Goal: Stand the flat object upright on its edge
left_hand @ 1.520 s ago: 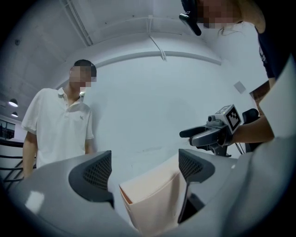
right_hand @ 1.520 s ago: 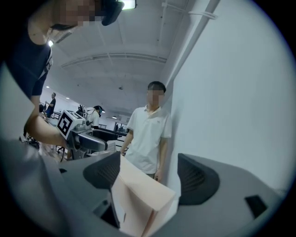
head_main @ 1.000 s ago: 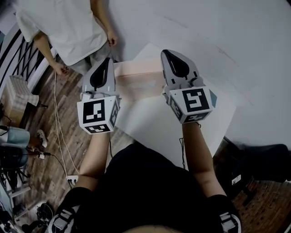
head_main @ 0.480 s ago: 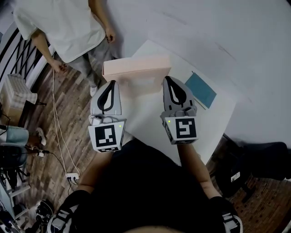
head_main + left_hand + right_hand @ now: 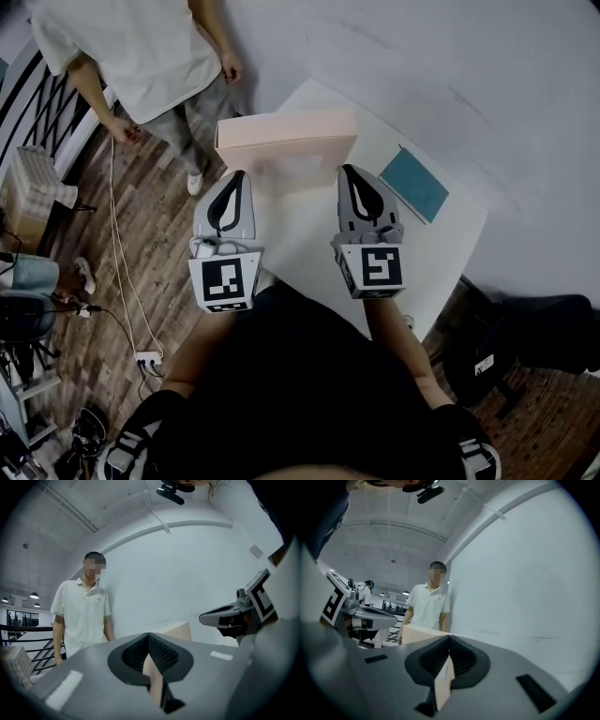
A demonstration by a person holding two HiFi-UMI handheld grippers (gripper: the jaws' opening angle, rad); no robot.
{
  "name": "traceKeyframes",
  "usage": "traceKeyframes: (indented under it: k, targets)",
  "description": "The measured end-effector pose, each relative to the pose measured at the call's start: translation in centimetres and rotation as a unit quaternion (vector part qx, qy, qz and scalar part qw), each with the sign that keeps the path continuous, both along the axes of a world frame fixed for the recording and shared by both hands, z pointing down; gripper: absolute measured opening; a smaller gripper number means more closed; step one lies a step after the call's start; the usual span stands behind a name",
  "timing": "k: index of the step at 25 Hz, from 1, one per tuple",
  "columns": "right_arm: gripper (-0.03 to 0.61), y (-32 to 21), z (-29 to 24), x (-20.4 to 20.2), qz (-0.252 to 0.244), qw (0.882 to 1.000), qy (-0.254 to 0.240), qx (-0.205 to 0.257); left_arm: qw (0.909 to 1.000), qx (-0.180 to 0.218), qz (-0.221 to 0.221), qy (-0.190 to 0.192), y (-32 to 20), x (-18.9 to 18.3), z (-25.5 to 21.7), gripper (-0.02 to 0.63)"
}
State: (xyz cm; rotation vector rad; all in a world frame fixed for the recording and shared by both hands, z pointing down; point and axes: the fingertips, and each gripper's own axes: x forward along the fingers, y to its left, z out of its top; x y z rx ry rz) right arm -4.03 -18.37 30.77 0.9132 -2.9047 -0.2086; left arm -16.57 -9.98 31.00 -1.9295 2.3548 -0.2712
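Observation:
A flat peach-coloured box (image 5: 286, 150) stands on its long edge at the far left of the white table (image 5: 309, 253), its broad face toward me. It also shows ahead of the jaws as the box (image 5: 179, 631) in the left gripper view and the box (image 5: 419, 633) in the right gripper view. My left gripper (image 5: 235, 176) and right gripper (image 5: 350, 171) hover side by side just short of the box, apart from it. Both are shut with nothing held: the left gripper (image 5: 149, 637) and right gripper (image 5: 449, 640) show their pads pressed together.
A teal notebook (image 5: 413, 184) lies flat on the table's right part. A person in a white shirt (image 5: 131, 56) stands on the wooden floor beyond the table's left corner. A white wall runs behind the table. Cables (image 5: 117, 272) trail on the floor at left.
Both grippers have drawn back from the box toward my body and lowered, uncovering the teal notebook. Over the last half second they have barely moved.

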Motion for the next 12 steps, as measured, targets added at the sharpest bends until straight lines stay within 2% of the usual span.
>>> traceKeyframes:
  k: [12]
  targets:
    - [0.012, 0.16, -0.45, -0.02, 0.001, 1.000, -0.008, 0.005, 1.0000, -0.002, 0.002, 0.001, 0.22, 0.25, 0.21, 0.011]
